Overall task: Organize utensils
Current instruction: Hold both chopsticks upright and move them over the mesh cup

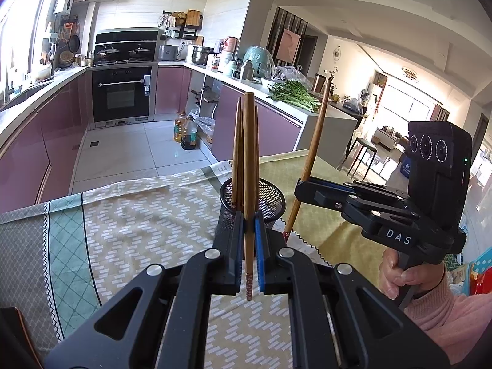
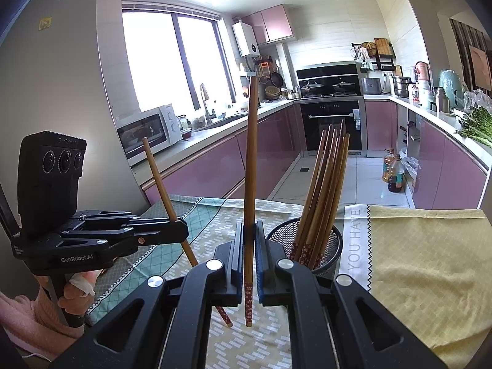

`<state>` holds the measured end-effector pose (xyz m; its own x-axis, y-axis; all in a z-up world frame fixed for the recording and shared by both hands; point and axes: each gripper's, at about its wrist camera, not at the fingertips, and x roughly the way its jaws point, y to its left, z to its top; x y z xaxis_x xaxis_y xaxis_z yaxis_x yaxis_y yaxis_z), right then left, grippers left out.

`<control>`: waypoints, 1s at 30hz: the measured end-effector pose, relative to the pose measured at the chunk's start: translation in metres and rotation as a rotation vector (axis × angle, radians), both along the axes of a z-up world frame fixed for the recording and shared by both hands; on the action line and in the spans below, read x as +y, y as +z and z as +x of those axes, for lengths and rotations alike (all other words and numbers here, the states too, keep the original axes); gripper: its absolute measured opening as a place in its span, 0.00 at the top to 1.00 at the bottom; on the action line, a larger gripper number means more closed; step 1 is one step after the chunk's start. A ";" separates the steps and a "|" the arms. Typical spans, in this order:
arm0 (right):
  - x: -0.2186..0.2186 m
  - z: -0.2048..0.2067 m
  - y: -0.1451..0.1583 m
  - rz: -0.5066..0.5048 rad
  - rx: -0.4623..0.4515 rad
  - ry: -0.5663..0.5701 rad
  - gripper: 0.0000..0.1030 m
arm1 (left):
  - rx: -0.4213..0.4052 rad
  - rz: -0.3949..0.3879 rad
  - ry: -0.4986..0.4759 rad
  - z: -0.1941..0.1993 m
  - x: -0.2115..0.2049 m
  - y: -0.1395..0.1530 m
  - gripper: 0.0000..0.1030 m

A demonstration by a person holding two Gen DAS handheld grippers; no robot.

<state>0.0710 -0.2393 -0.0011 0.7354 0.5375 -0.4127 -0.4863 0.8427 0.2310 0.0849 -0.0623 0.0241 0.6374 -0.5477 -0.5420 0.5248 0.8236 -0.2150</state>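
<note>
My left gripper (image 1: 249,230) is shut on one brown chopstick (image 1: 249,169), held upright just in front of a black mesh holder (image 1: 270,198). The holder carries several chopsticks (image 2: 323,190) and stands on the patterned tablecloth (image 1: 138,230). My right gripper (image 2: 249,240) is shut on another upright chopstick (image 2: 251,169), left of the mesh holder (image 2: 329,246). In the left wrist view the right gripper (image 1: 299,184) holds its chopstick (image 1: 316,138) right of the holder. In the right wrist view the left gripper (image 2: 183,232) holds its chopstick (image 2: 166,193) tilted.
A yellow cloth (image 2: 424,261) lies on the right part of the table. Beyond the table's far edge is the kitchen floor with oil bottles (image 2: 393,170), purple cabinets (image 2: 215,169) and an oven (image 2: 332,123). Greens (image 1: 295,93) lie on the counter.
</note>
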 end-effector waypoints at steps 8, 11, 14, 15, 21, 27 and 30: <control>0.000 0.004 0.001 0.000 -0.004 -0.003 0.94 | -0.009 0.001 -0.003 0.001 -0.003 0.004 0.93; -0.001 0.003 0.000 0.000 -0.004 -0.004 0.94 | -0.011 0.000 -0.007 0.001 -0.004 0.005 0.93; -0.001 0.004 0.001 0.003 -0.004 -0.001 0.94 | -0.013 0.002 -0.010 0.001 -0.005 0.007 0.93; -0.002 0.004 0.002 0.004 -0.005 -0.001 0.94 | -0.013 0.002 -0.011 0.001 -0.005 0.007 0.93; -0.001 0.007 0.005 0.004 -0.008 -0.002 0.94 | -0.020 0.004 -0.014 0.002 -0.007 0.010 0.93; -0.001 0.006 0.005 0.004 -0.009 -0.002 0.94 | -0.023 0.007 -0.016 0.002 -0.009 0.013 0.93; -0.002 0.008 0.008 0.005 -0.010 -0.005 0.94 | -0.023 0.007 -0.015 0.002 -0.010 0.013 0.93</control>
